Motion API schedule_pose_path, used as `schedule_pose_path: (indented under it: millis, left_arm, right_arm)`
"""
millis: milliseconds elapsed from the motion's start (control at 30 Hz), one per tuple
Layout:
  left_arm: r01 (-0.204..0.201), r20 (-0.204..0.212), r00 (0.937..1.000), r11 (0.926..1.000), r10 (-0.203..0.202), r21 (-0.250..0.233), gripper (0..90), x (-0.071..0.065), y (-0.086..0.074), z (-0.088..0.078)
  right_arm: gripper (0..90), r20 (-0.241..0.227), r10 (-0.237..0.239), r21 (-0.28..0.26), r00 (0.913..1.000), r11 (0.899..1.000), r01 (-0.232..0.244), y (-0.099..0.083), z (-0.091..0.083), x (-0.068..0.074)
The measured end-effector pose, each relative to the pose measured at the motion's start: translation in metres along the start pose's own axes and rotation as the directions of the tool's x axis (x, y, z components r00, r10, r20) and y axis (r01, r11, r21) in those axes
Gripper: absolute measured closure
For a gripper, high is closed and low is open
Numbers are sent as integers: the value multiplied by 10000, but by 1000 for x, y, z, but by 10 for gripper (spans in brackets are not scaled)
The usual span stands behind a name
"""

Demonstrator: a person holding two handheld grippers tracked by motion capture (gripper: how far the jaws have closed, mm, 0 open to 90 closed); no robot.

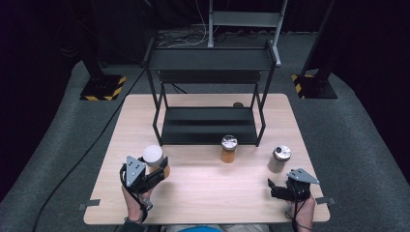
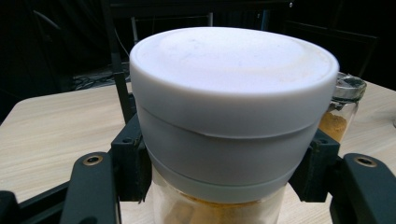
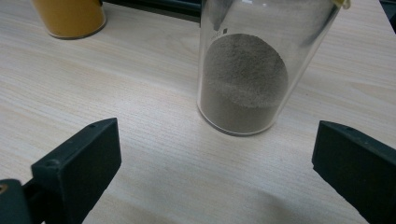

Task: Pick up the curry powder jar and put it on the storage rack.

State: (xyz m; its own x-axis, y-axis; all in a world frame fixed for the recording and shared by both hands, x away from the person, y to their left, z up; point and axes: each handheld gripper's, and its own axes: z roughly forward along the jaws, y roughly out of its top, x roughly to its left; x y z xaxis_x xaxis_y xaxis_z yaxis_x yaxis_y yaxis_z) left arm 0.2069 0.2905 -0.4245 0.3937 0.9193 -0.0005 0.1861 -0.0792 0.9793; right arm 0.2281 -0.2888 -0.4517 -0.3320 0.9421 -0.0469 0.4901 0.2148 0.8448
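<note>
The left gripper [image 1: 157,171] clamps the white-lidded jar [image 1: 153,157] just under its lid, near the table's [image 1: 203,193] left front — likely bound for the black shelf [image 1: 208,126]. Its own view reveals orange powder inside. The right gripper [image 1: 275,187] gapes wide, empty, facing the grey-powder jar [image 3: 245,74].

From my remote seat I see both grippers are matte black w/ blocky jaws — left gripper [image 1: 155,175] and right gripper [image 1: 273,188] each carry a grey three-cornered plate, brass-ringed screw holes near the jaw bases, black cable trailing back.
</note>
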Motion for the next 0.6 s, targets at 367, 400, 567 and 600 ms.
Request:
schedule_pose_path:
  millis: [367,400,567,600]
  left_arm:
    - [-9,83,10000,10000,10,-24,348,0,3,7]
    - [-15,93,10000,10000,16,-46,348,0,3,7]
    - [3,104,9999,10000,-2,-66,348,1,4,10]
    - [18,115,9999,10000,-17,-71,348,1,4,11]
  right_arm:
    - [5,-9,-15,-3,10000,10000,15,0,0,0]
    - [5,-21,-13,6,10000,10000,13,0,0,0]
    - [5,-32,-24,-15,10000,10000,24,0,0,0]
    - [5,-27,-25,-20,10000,10000,24,0,0,0]
